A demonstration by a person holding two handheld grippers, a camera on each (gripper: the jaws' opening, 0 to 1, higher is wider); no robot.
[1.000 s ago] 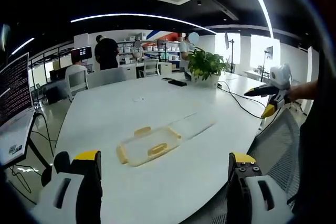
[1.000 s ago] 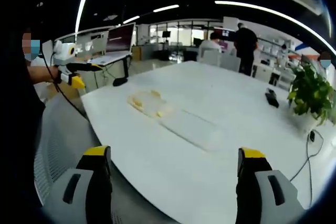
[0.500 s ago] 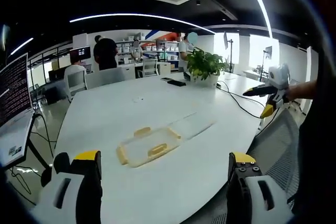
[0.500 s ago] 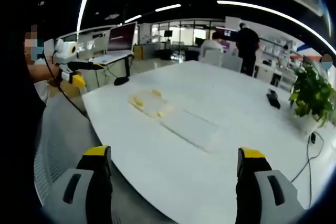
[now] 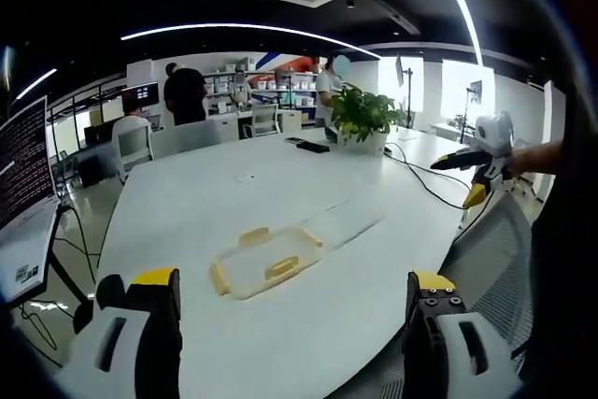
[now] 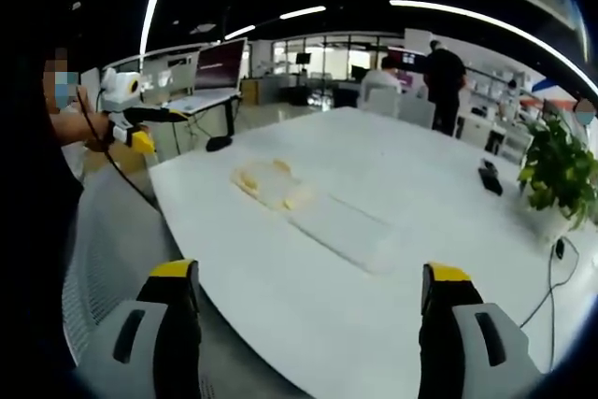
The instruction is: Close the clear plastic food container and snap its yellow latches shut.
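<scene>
A clear plastic lid with yellow latches (image 5: 263, 263) lies flat on the white table (image 5: 234, 203), and the clear container base (image 5: 344, 221) lies just beyond it to the right. In the right gripper view the lid with yellow latches (image 6: 266, 184) is farther off and the clear base (image 6: 341, 229) is nearer. My left gripper (image 5: 291, 324) hangs open over the table's near edge, short of the lid. My right gripper (image 6: 308, 320) is open too, well back from the base. The right gripper (image 5: 476, 161) shows at the far right of the left gripper view, the left gripper (image 6: 131, 123) at the left of the right gripper view.
A potted plant (image 5: 363, 117), a dark phone (image 5: 315, 148) and a black cable (image 5: 425, 179) lie at the table's far side. A mesh chair back (image 5: 500, 259) stands near the table edge. A monitor (image 5: 23, 156) is at the left. People stand at desks in the background.
Both views have drifted slightly with the hands. The lid and base have not moved, and both grippers stay open.
</scene>
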